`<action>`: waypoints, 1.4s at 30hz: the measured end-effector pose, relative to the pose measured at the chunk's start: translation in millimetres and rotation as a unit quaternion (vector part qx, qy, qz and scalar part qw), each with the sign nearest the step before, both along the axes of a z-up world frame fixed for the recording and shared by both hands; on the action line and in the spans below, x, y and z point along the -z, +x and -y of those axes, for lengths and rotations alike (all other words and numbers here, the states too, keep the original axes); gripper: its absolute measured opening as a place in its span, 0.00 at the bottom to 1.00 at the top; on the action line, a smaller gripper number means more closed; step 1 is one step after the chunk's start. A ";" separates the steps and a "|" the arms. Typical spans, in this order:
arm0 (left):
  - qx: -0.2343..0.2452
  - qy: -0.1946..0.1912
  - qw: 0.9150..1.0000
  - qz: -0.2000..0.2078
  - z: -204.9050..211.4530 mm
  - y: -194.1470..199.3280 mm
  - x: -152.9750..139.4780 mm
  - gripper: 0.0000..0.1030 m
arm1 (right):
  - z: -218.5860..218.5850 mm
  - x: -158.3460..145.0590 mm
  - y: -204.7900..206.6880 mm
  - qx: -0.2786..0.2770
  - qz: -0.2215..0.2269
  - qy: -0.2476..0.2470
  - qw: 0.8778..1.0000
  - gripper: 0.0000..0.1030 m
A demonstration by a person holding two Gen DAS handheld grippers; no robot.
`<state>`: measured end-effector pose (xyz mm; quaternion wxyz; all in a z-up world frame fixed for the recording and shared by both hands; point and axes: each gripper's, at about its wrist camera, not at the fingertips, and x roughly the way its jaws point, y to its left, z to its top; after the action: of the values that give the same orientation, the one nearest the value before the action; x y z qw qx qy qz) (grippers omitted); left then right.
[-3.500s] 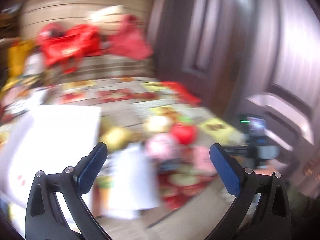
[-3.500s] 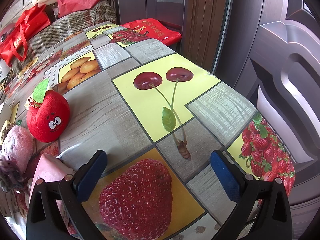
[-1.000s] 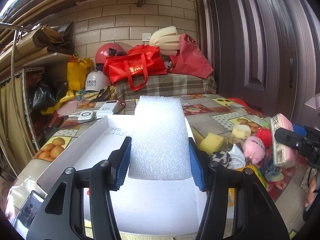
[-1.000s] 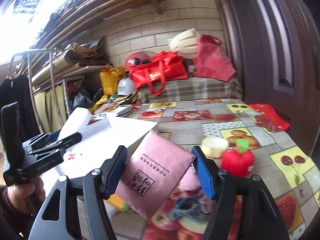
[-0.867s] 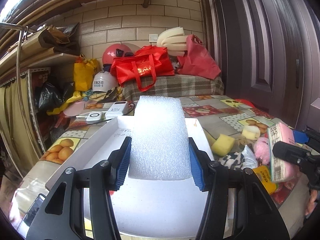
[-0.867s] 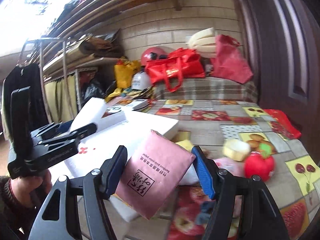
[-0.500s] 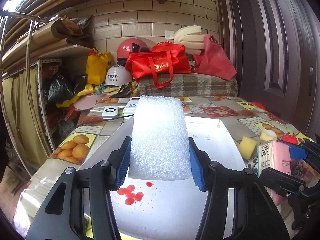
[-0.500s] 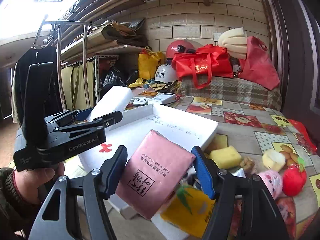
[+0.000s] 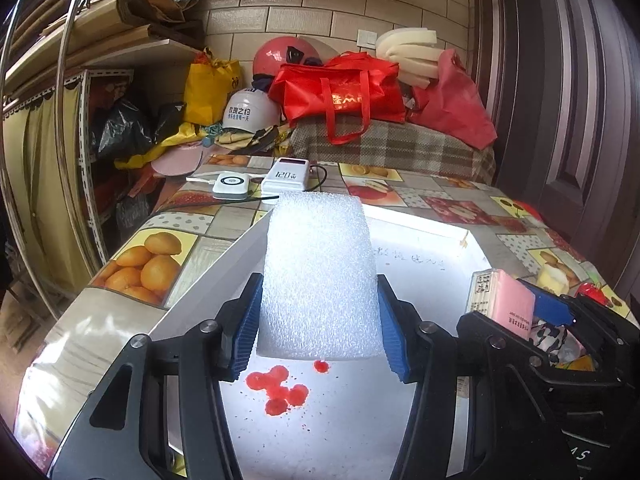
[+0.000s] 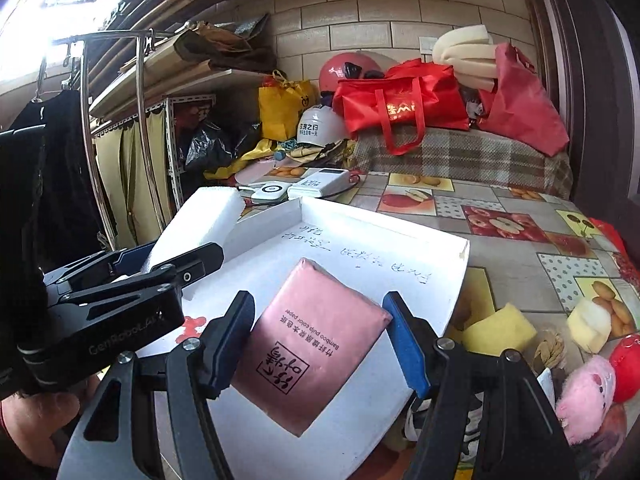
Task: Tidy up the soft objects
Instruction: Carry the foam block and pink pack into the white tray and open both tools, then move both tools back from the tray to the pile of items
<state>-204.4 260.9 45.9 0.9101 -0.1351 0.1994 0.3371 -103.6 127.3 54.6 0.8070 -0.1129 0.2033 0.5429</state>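
The left claw [image 9: 320, 332] is clenched on a white foam block [image 9: 320, 276], with its blue pads [image 9: 246, 336] pressed against both sides of the block. The block is held upright over a white shallow box [image 9: 424, 248] that lies open on the worktop [image 9: 132, 268], which has a fruit-patterned cover. Red blossom marks [image 9: 280, 388] are printed on the floor of the box at 6 o'clock from the block, and some handwriting is at 2 o'clock from it. In the right wrist view the same left claw [image 10: 168, 256] is seen at 9 o'clock, with the foam block [image 10: 196, 224] standing over the left wall of the box.

The right claw [image 10: 320, 344] is grasping a pink tissue pack [image 10: 312, 344], which is turned diagonally between the pads and printed with black characters. The pack hangs over the near part of the white shallow box [image 10: 400, 236]; whether it touches the box floor cannot be told. In the left wrist view the right claw [image 9: 516, 312] and the pink tissue pack [image 9: 504, 304] show at 3 o'clock.

On the worktop to the right of the box lie a yellow sponge [image 10: 500, 328], a pale sponge wedge [image 10: 590, 322], a pink plush toy [image 10: 588, 392] and a red plush apple [image 10: 626, 360]. The sponge is just beside the box wall, and the two plush toys touch each other.
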 end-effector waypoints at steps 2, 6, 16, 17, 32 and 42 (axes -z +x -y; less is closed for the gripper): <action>0.000 -0.007 1.000 -0.009 -3.0 3.4 1.8 0.52 | 2.5 0.0 2.1 0.004 -0.007 0.004 1.000 0.65; -0.005 -0.019 1.000 -0.007 -8.2 1.0 2.9 0.52 | 2.6 -1.4 -2.7 -0.001 0.004 0.001 1.000 0.65; -0.039 -0.039 0.998 -0.005 -17.8 -4.5 4.8 0.60 | -1.0 -3.0 -1.7 -0.004 0.003 -0.004 1.000 1.00; -0.042 -0.039 0.998 -0.002 -18.2 -6.4 4.6 0.67 | -0.1 -2.9 -1.6 -0.004 0.002 0.000 1.000 1.00; -0.064 -0.045 0.997 0.021 -22.8 -18.6 3.7 0.83 | 7.2 -4.7 -17.0 -0.007 0.041 0.020 0.999 1.00; -0.068 -0.031 0.997 0.028 -19.4 -21.7 -0.1 0.83 | 18.0 -6.1 -28.9 -0.013 0.066 0.025 0.997 1.00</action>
<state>-226.1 280.3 46.0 0.8858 -0.1861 0.1749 0.3875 -132.4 109.2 60.8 0.8139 -0.1312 0.1346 0.5498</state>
